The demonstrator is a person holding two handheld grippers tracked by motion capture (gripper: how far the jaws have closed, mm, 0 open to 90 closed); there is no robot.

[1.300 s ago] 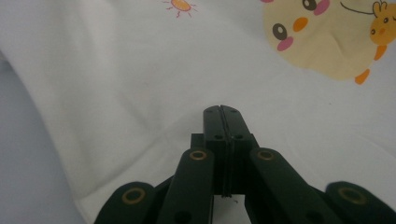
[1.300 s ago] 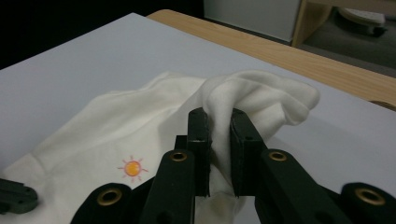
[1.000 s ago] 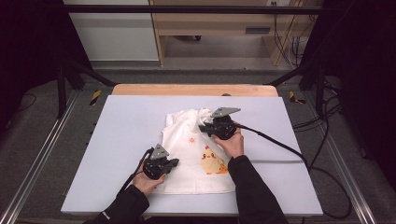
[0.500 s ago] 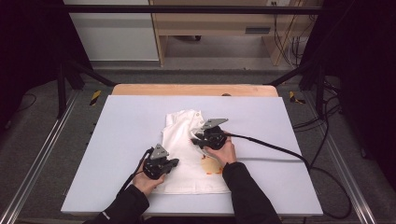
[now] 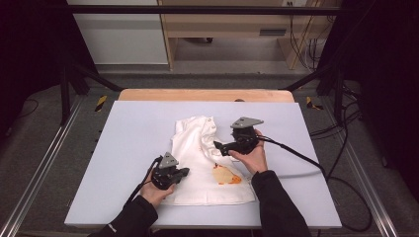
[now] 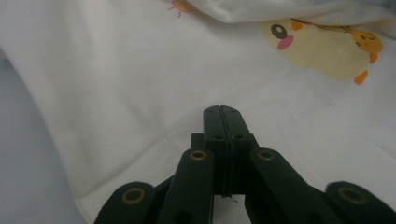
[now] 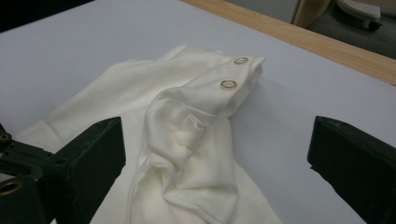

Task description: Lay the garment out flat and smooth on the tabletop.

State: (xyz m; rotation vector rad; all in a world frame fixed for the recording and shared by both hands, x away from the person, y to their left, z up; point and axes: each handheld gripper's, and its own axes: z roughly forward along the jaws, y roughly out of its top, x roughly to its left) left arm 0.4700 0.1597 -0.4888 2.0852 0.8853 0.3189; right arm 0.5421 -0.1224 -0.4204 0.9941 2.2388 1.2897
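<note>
Left gripper (image 5: 182, 172) jaws together on white garment (image 5: 197, 148); right gripper (image 5: 220, 147) spread wide over it

The left tongs (image 6: 221, 112) sit pressed together over the white garment (image 6: 140, 84); a yellow chick print (image 6: 322, 49) lies toward two o'clock, bare counter (image 6: 18, 154) at nine.
</note>
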